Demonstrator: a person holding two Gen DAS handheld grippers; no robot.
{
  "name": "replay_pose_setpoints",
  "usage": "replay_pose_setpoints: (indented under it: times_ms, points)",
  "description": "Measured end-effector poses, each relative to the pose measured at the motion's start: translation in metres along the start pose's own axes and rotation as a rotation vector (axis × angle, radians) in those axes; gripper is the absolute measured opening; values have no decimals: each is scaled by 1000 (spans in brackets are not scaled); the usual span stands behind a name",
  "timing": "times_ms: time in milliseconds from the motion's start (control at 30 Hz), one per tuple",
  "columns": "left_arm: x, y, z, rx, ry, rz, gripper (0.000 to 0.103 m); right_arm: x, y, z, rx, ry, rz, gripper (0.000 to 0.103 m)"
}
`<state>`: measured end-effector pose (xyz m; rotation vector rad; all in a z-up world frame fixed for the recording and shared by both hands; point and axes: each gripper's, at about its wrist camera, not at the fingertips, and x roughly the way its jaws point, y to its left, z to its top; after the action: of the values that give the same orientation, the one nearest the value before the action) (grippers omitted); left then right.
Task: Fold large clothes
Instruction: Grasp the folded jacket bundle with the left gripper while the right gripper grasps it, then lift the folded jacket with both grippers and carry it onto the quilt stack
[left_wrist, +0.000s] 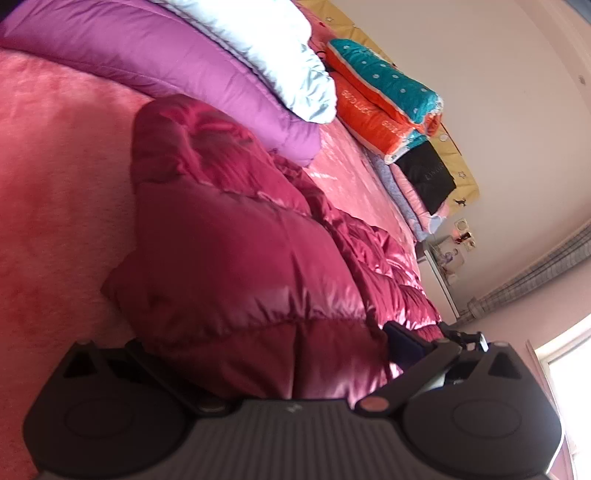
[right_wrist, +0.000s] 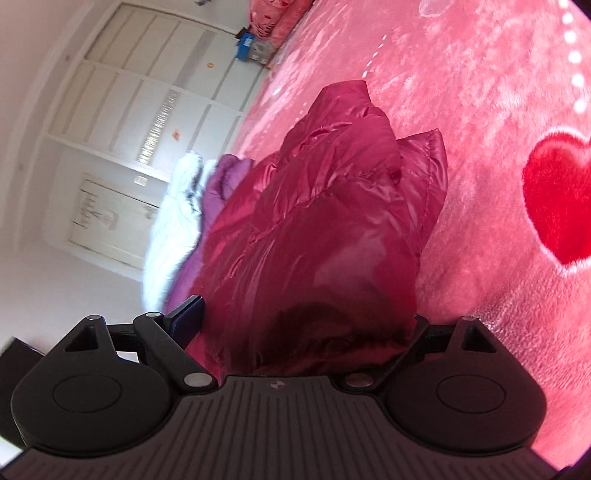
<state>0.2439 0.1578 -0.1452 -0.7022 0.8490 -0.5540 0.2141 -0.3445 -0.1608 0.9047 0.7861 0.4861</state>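
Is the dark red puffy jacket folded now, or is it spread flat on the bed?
Neither: the red jacket is bunched, its fabric between the fingers of the left gripper and right gripper, above the pink blanket.

Only readable bit: "good luck" in white letters on the orange folded blanket (left_wrist: 373, 114), repeated along its fold, second copy upside down. Faint pale lettering on the black folded cloth (left_wrist: 428, 177) below it, too blurry to make out, maybe a brand. Nothing legible in the right wrist view.
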Motion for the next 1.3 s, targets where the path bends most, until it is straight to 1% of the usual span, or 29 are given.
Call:
replay_pose_setpoints:
  times_ms: [67, 133, 200, 233, 267, 300, 367, 400, 433, 500, 600, 767, 867, 933, 1033, 1167, 1300]
  points:
    - [2, -3, -2, 14, -4, 6, 101, 2, 10, -3, -33, -8, -60, 103]
    - [3, -6, -5, 36, -11, 24, 97, 9, 24, -5, -70, -16, -127, 100]
    - [0, -7, -8, 41, -18, 43, 83, 11, 36, -8, -107, -31, -192, 94]
    - [-1, -8, -8, 36, -23, 51, 79, 13, 43, -10, -123, -41, -224, 87]
    - [-6, -2, -9, 30, -28, 55, 71, 14, 50, -13, -143, -51, -258, 82]
    - [-8, -2, -11, 26, -33, 61, 65, 16, 59, -16, -175, -62, -297, 79]
    - [-11, -6, -13, 36, -43, 79, 58, 14, 75, -26, -252, -85, -377, 70]
    - [-12, -10, -15, 49, -48, 93, 54, 15, 85, -31, -299, -97, -419, 68]
    - [-14, -15, -17, 66, -55, 109, 52, 17, 96, -38, -352, -109, -462, 64]
    - [-17, -23, -21, 90, -71, 136, 44, 21, 118, -52, -461, -136, -541, 56]
    - [-23, -35, -30, 111, -105, 185, 38, 23, 144, -75, -596, -187, -627, 49]
    - [-31, -64, -49, 164, -156, 293, 31, 22, 172, -116, -803, -260, -753, 43]
    - [-40, -81, -62, 192, -177, 338, 28, 16, 180, -138, -914, -296, -815, 41]
    - [-46, -90, -68, 196, -188, 351, 26, 11, 186, -153, -1000, -323, -852, 40]
    - [-58, -100, -77, 210, -199, 363, 25, 0, 197, -175, -1110, -368, -881, 39]
    - [-75, -113, -88, 226, -219, 364, 23, -16, 207, -193, -1213, -435, -900, 37]
    - [-91, -136, -96, 276, -254, 379, 23, -31, 218, -204, -1290, -490, -910, 37]
